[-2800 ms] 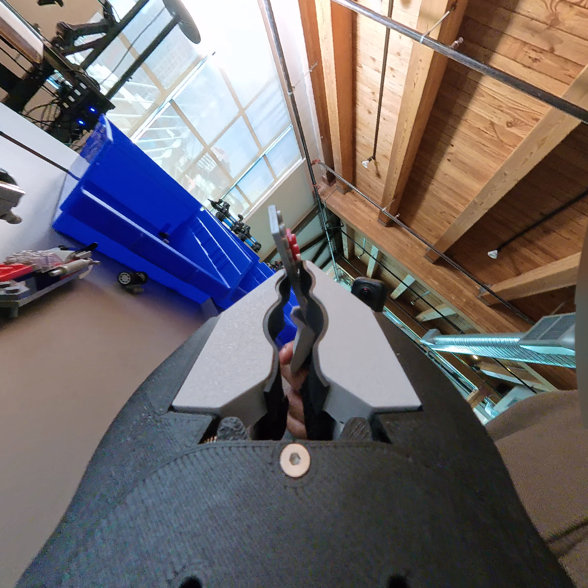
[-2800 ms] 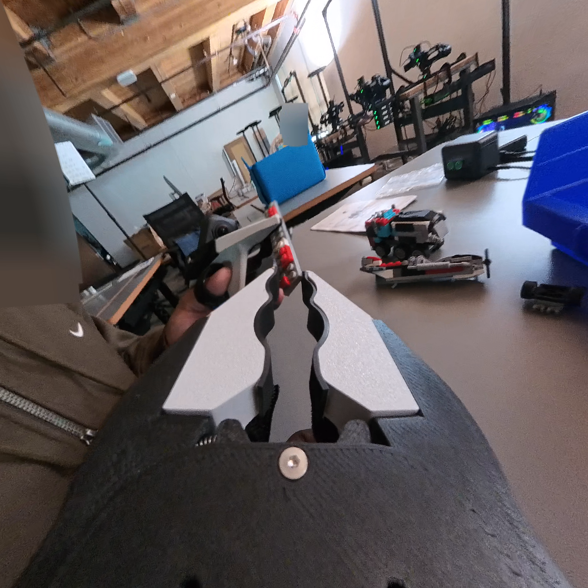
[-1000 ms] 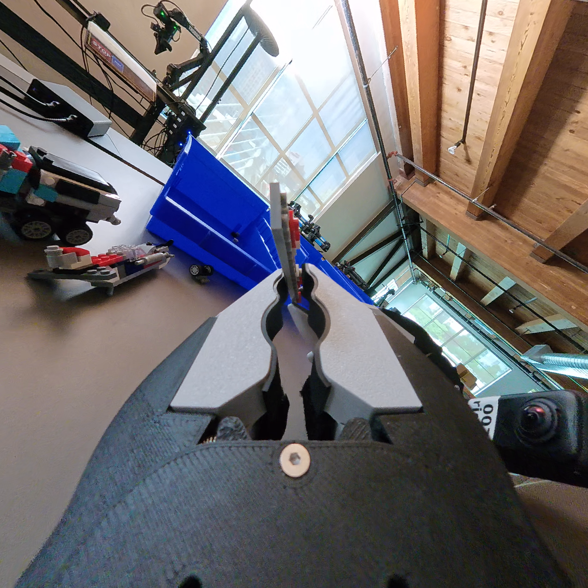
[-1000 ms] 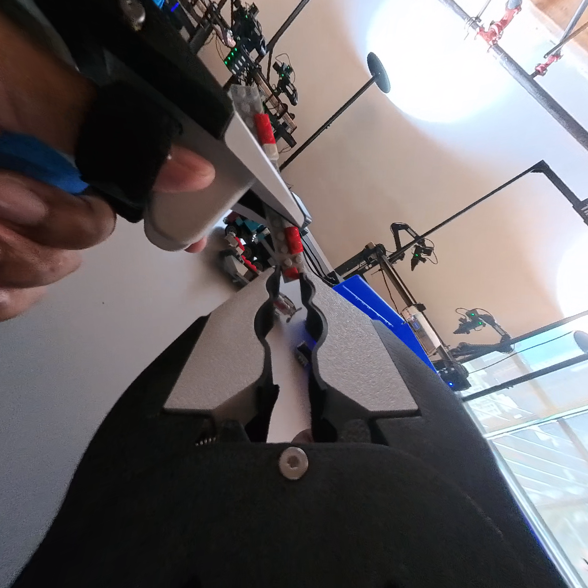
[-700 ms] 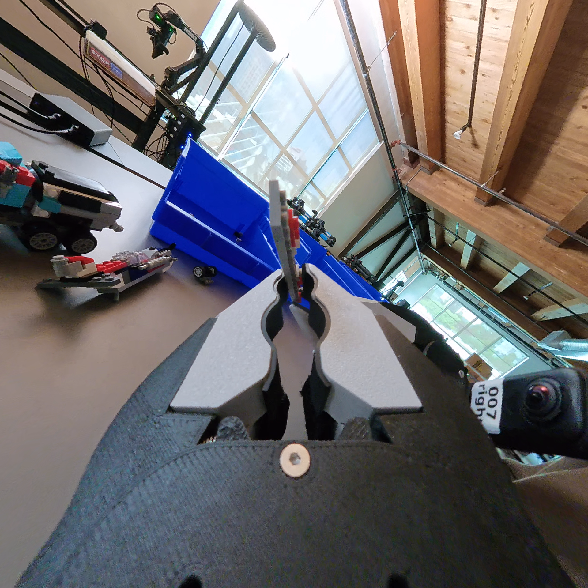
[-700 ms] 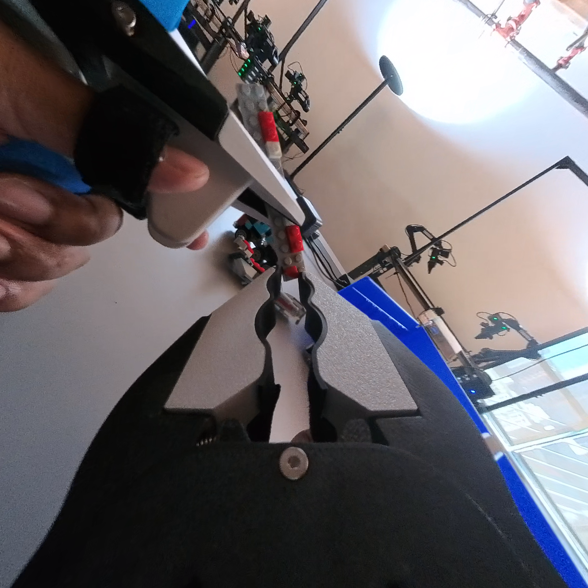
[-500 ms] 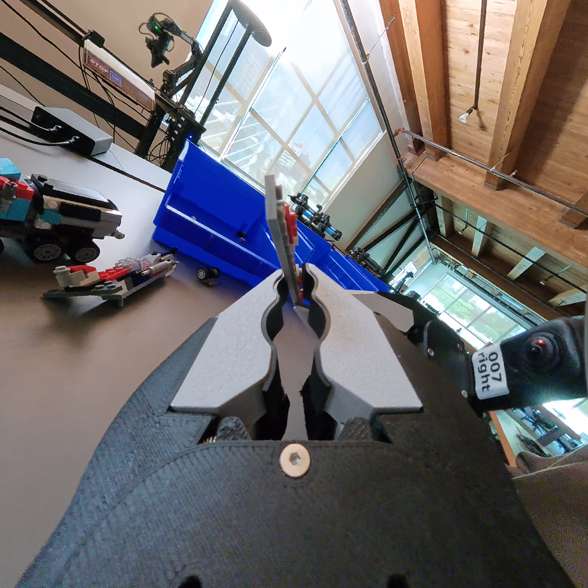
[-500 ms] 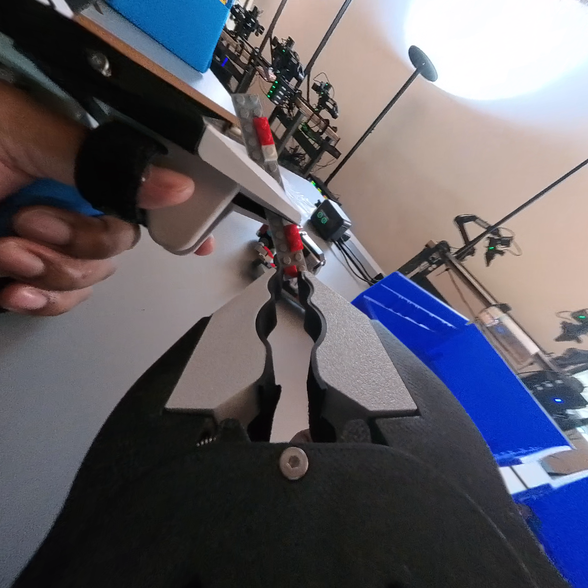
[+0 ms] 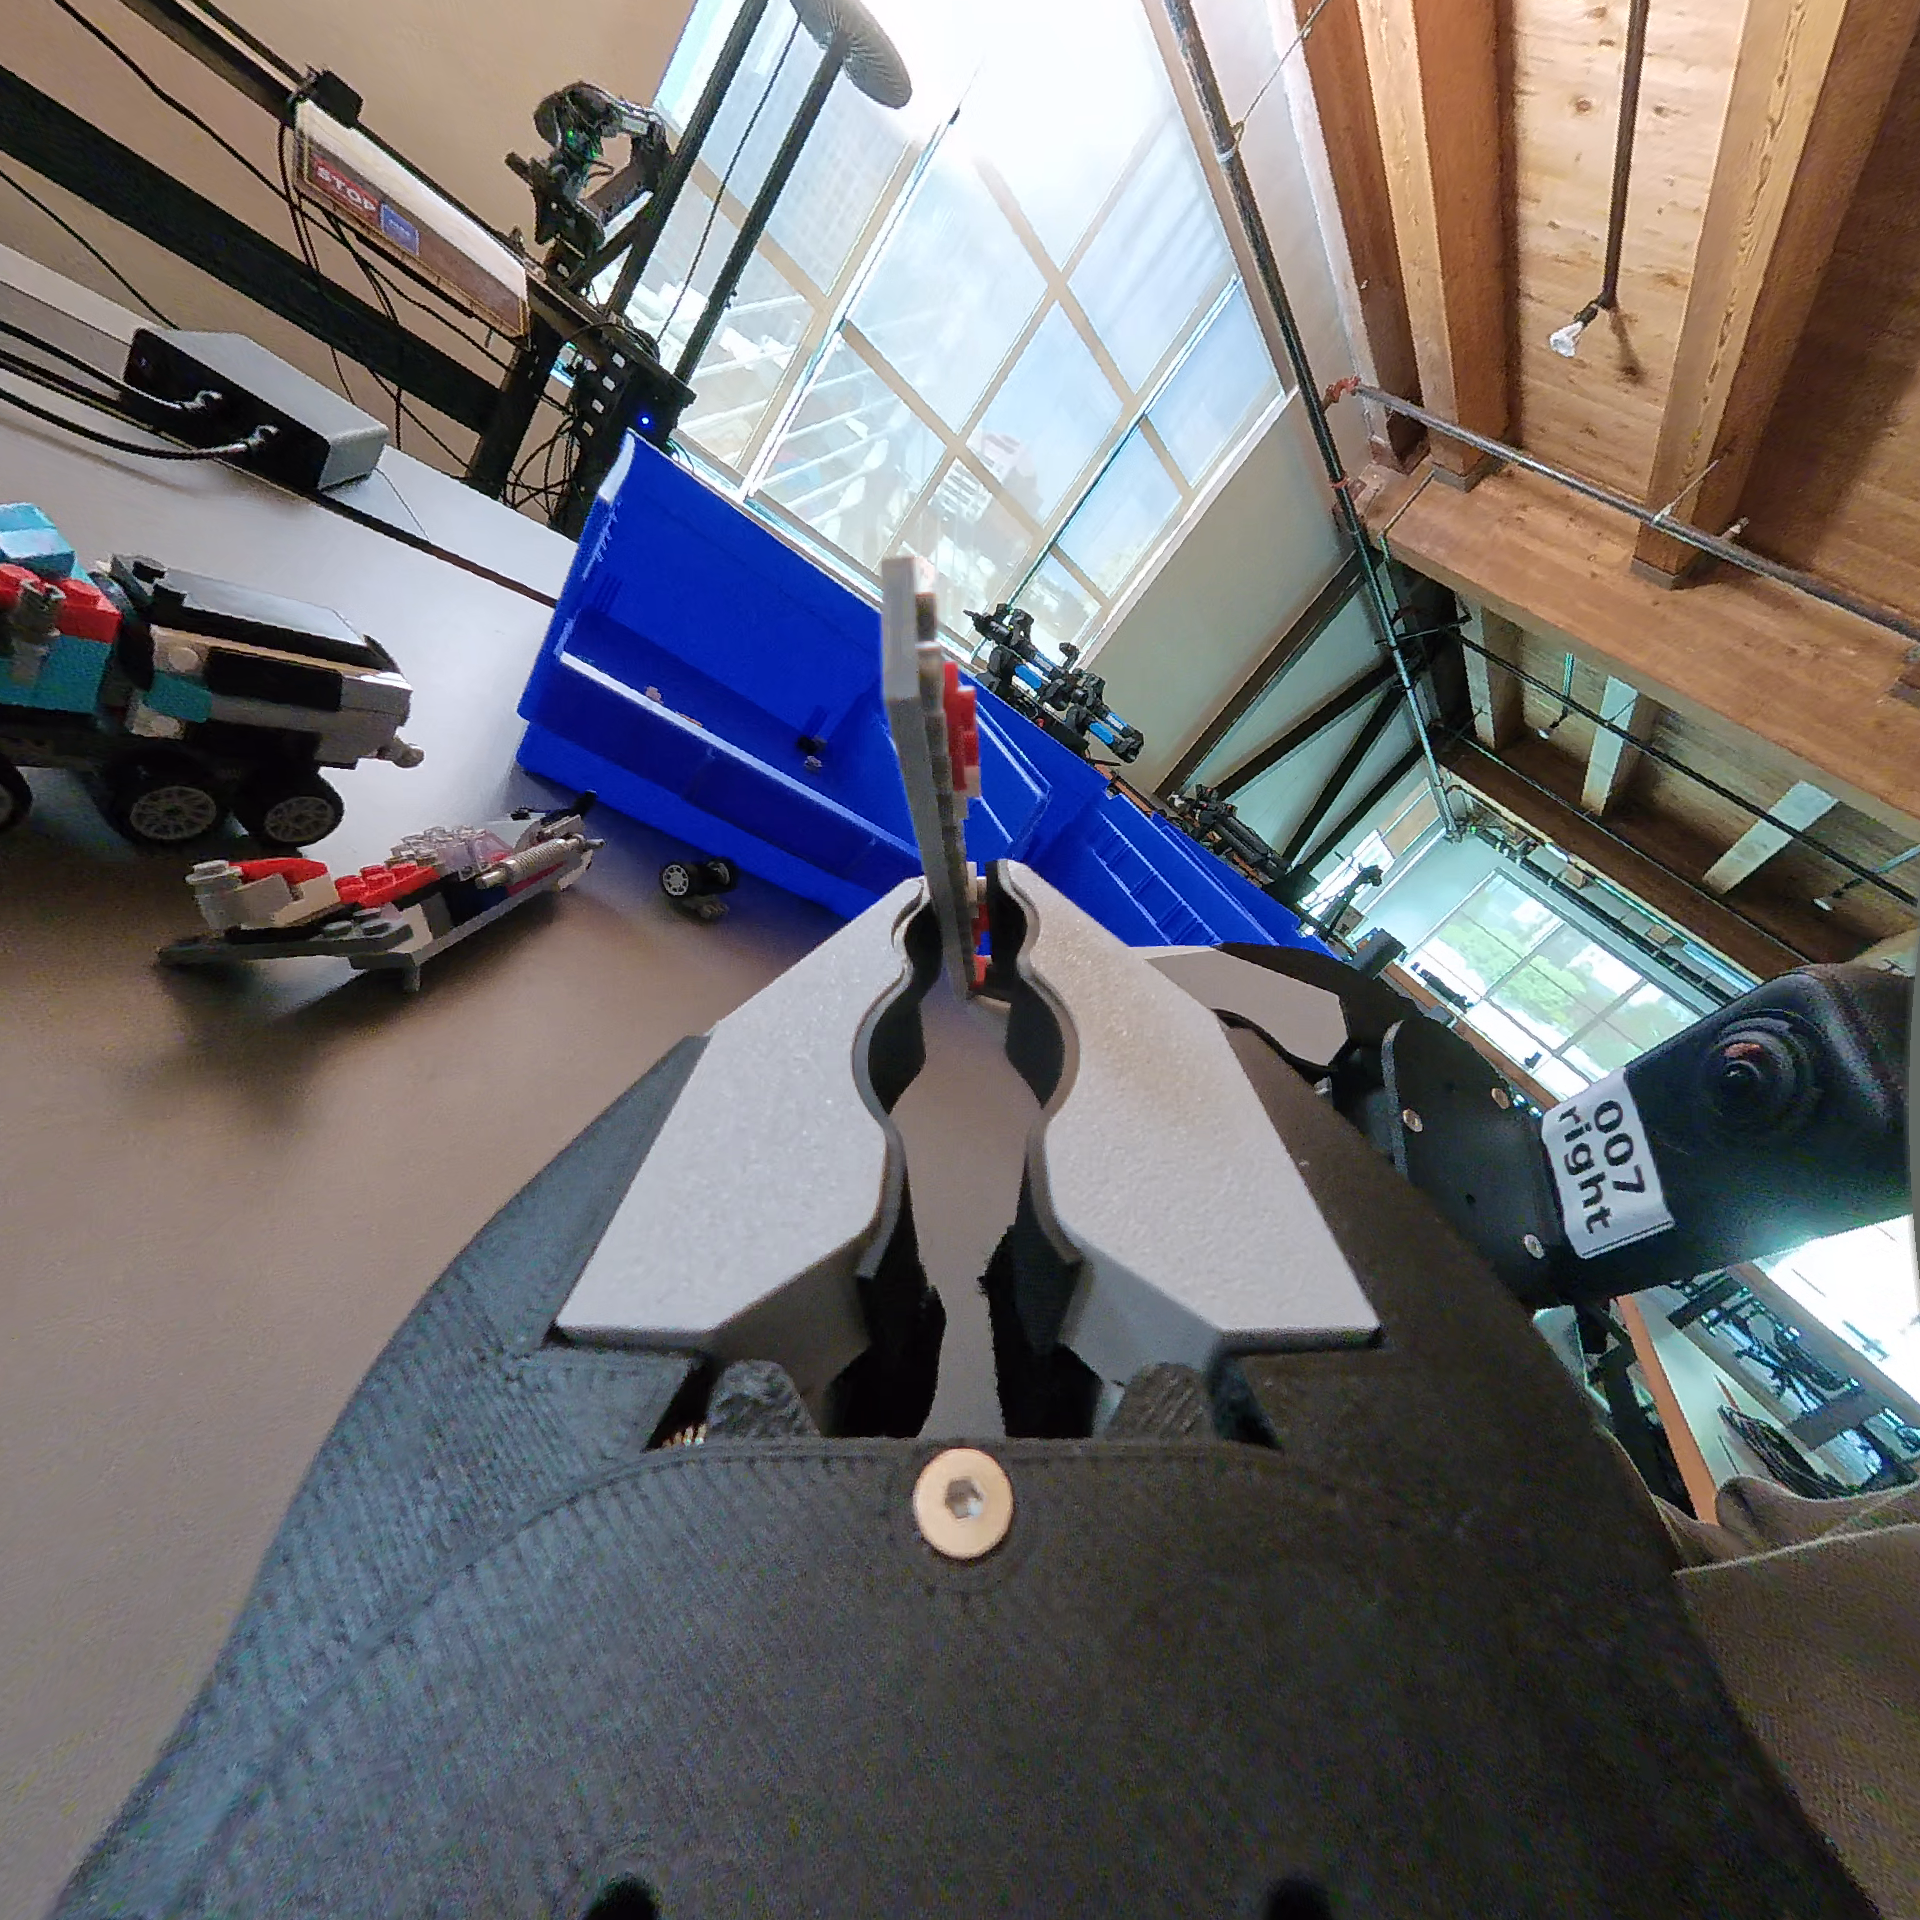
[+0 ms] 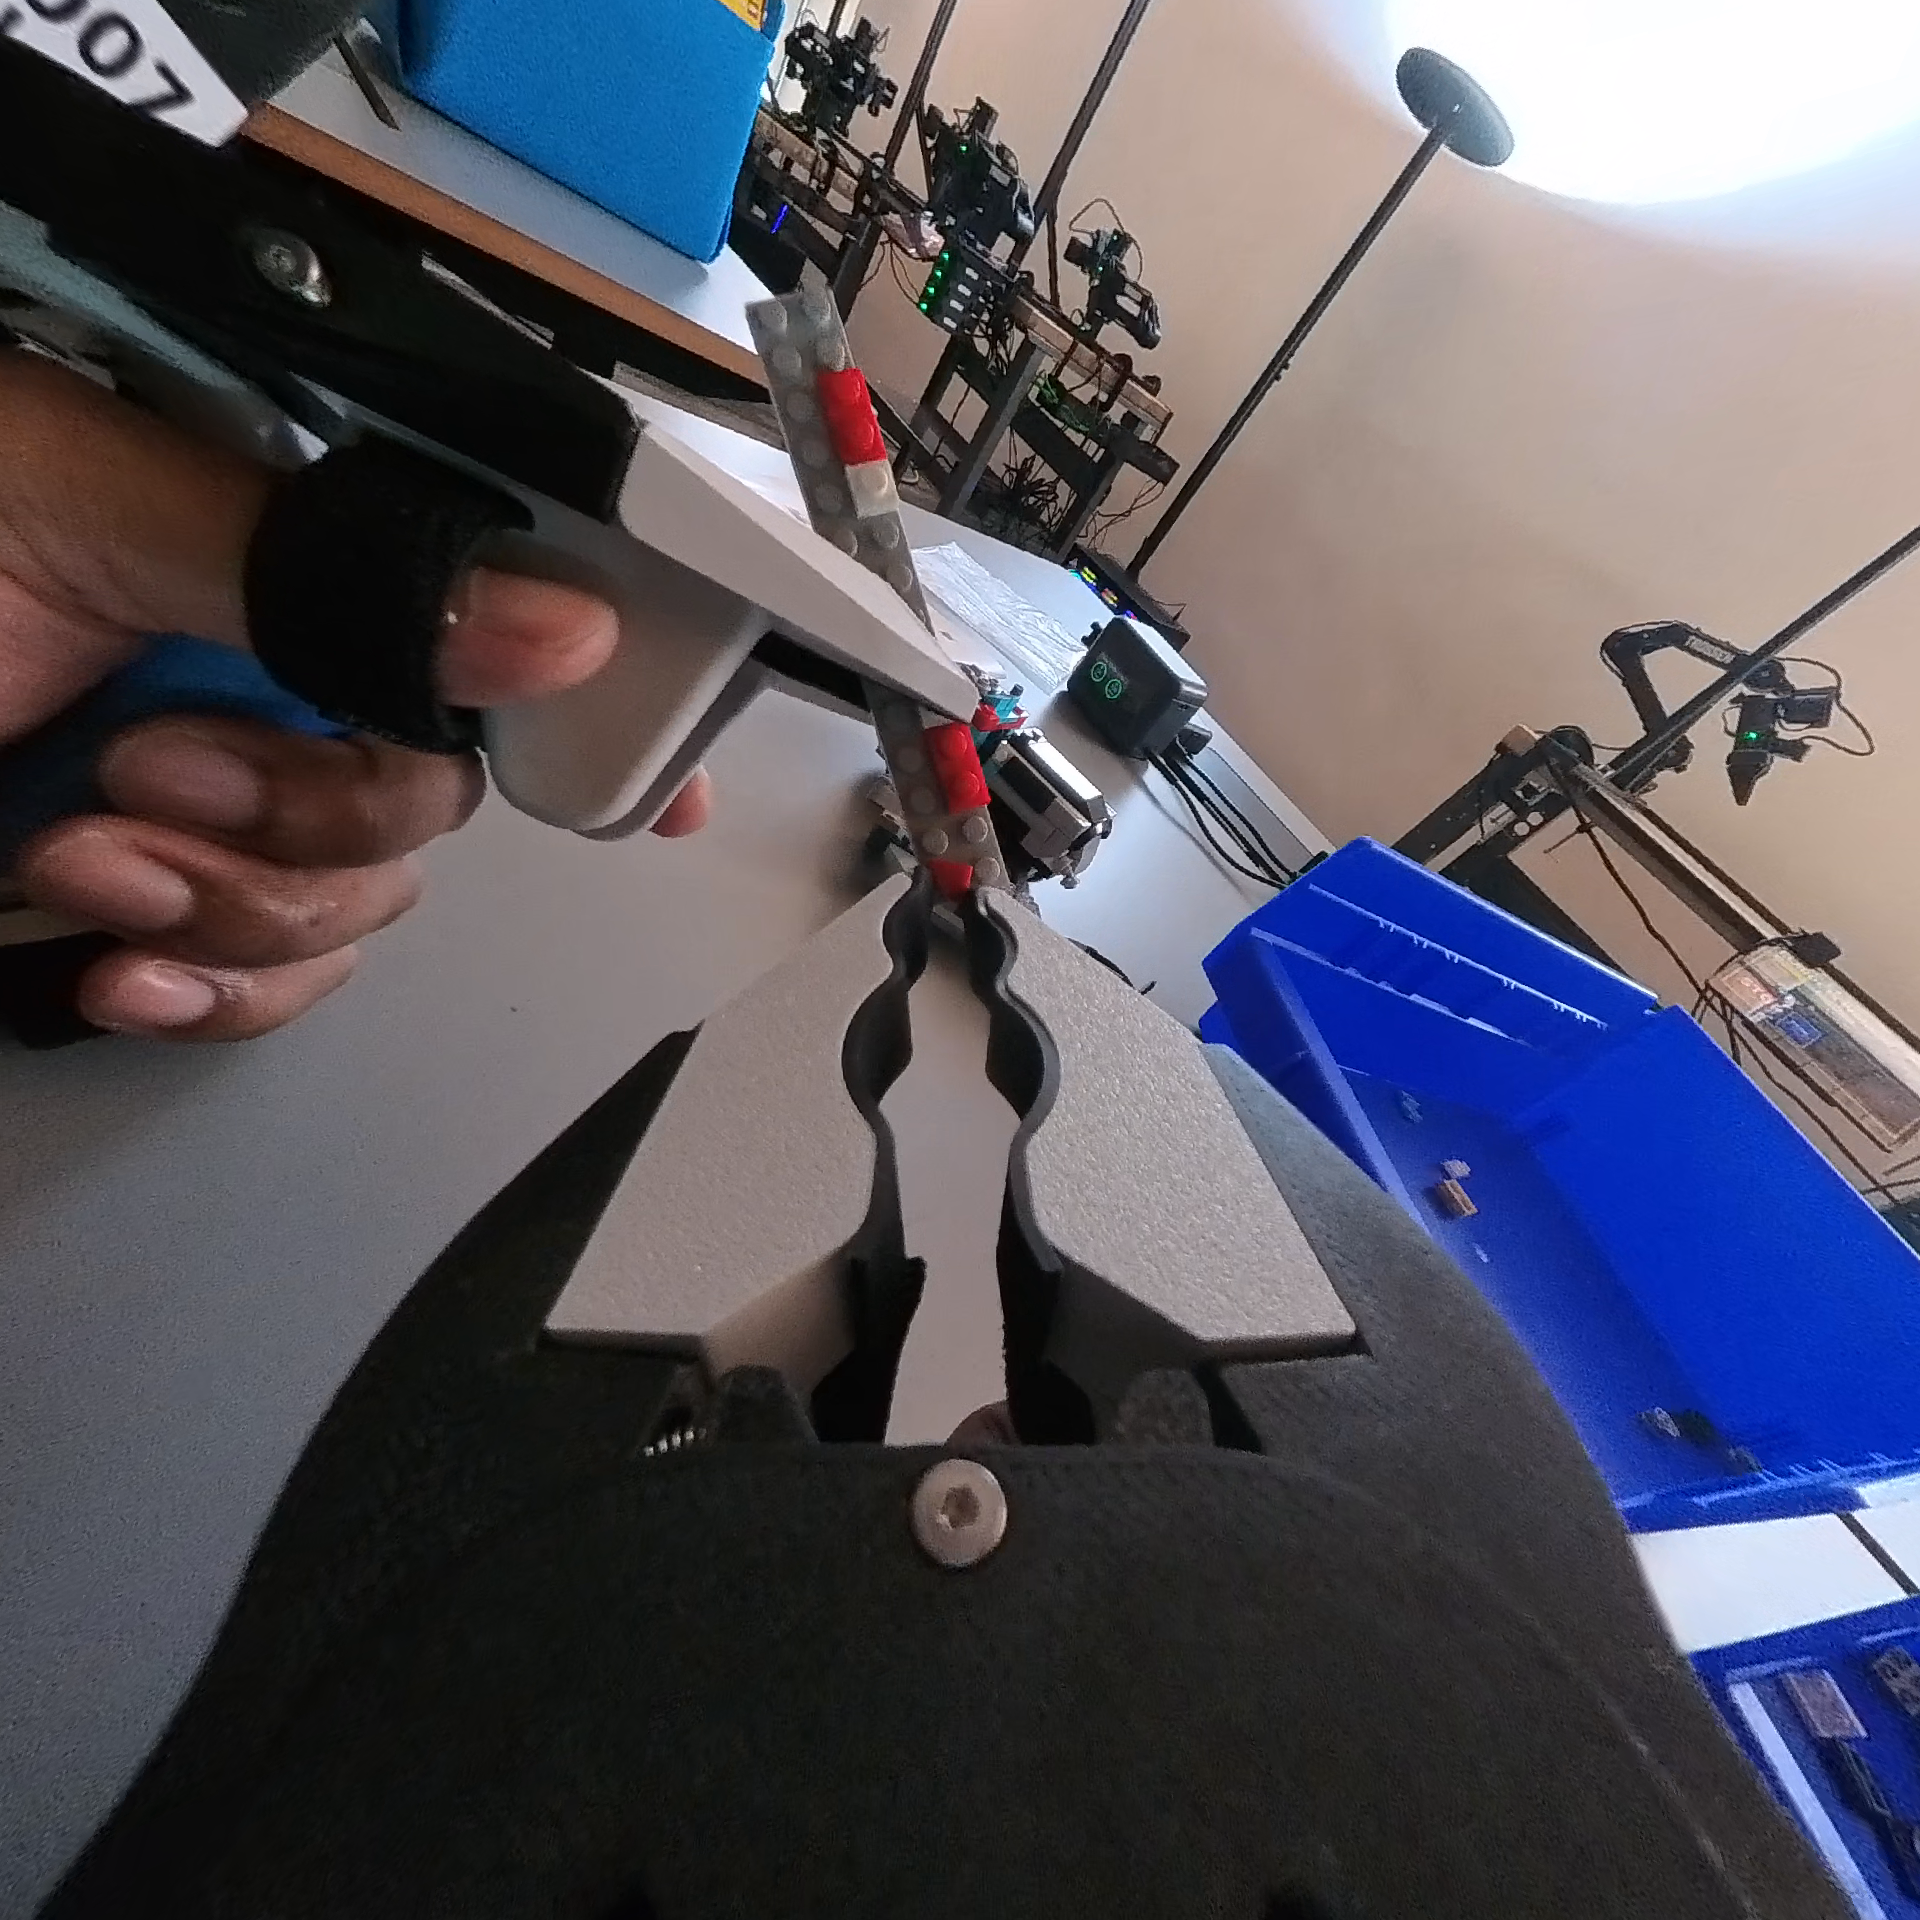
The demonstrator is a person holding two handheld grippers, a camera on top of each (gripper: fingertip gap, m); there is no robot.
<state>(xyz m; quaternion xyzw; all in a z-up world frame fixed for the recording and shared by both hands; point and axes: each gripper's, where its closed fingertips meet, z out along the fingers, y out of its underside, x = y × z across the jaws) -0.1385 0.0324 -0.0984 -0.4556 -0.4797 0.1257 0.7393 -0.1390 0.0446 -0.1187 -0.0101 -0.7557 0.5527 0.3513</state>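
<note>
1. We see a long grey studded brick plate (image 9: 928, 769) held up in the air above the grey table (image 9: 208, 1143), seen edge-on from the left wrist and face-on from the right wrist (image 10: 831, 416).
2. Around it on the table lie a half-built brick model with a spring (image 9: 384, 894), a black, teal and red brick truck (image 9: 177, 707), a loose pair of small black wheels (image 9: 696, 883) and a big blue plastic bin (image 9: 707, 707); a grey box with cables (image 9: 249, 416) sits farther back.
3. In the right wrist view the left gripper's flat grey finger (image 10: 790, 592) crosses in front of the plate's middle and hides that stretch, and a person's hand (image 10: 218, 769) wraps the handle behind it.
4. The plate carries 2 red bricks (image 10: 852, 416) on its studded face, 1 above the crossing finger and 1 below (image 10: 958, 769), with a tan piece (image 10: 871, 484) just under the upper one; a further red bit shows at the plate's lower end.
5. The left gripper (image 9: 961, 935) is nearly closed, its pads pressing on the plate's lower part.
6. The right gripper (image 10: 945, 902) is closed to a narrow slit on the plate's lowest end, both fingertips (image 10: 997, 935) touching the red bit there.
7. The right gripper's black body and camera (image 9: 1714, 1122) sit just beside the left one.
</note>
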